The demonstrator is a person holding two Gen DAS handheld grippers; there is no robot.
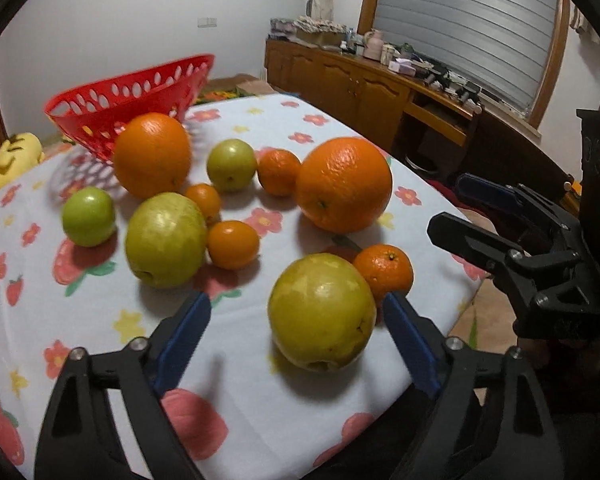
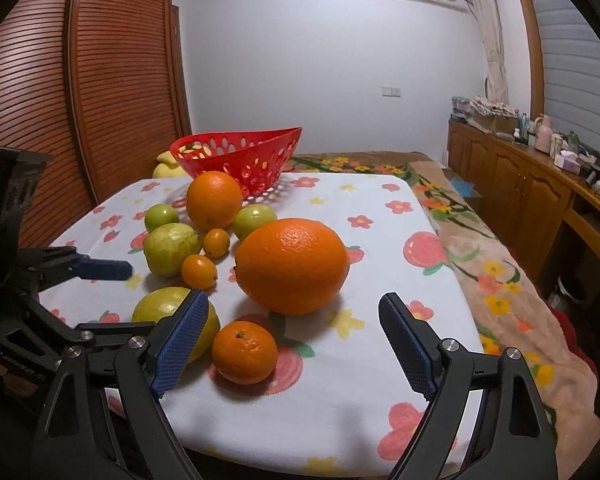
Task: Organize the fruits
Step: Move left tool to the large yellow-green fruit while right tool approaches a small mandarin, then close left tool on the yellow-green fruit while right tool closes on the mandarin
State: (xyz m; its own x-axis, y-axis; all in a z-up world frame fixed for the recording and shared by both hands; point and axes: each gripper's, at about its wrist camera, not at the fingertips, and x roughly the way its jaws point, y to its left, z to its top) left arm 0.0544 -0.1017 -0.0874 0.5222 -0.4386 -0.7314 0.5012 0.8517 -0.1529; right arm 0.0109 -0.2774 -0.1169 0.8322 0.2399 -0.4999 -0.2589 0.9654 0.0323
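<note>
Loose fruit lies on a flower-print tablecloth [image 1: 260,392]: two large oranges [image 1: 344,184] [image 1: 152,154], several small mandarins [image 1: 384,270], two yellow-green fruits and two small green ones [image 1: 88,216]. A red perforated basket [image 1: 140,80] [image 2: 236,136] stands at the far side. My left gripper [image 1: 296,312] [image 2: 142,296] is open around the near yellow-green fruit [image 1: 320,312] [image 2: 160,304], and its left pad stands clear of the fruit. My right gripper [image 2: 294,304] [image 1: 450,204] is open near the front edge. A mandarin [image 2: 244,352] sits low between its fingers, and the big orange [image 2: 292,266] lies just ahead.
The tabletop drops off at the right edge [image 2: 440,248] onto a floral blanket [image 2: 500,280]. A wooden sideboard [image 2: 520,184] with clutter runs along the right wall, and a slatted wardrobe [image 2: 100,80] stands at the left. A yellow plush toy [image 1: 12,160] lies behind the basket.
</note>
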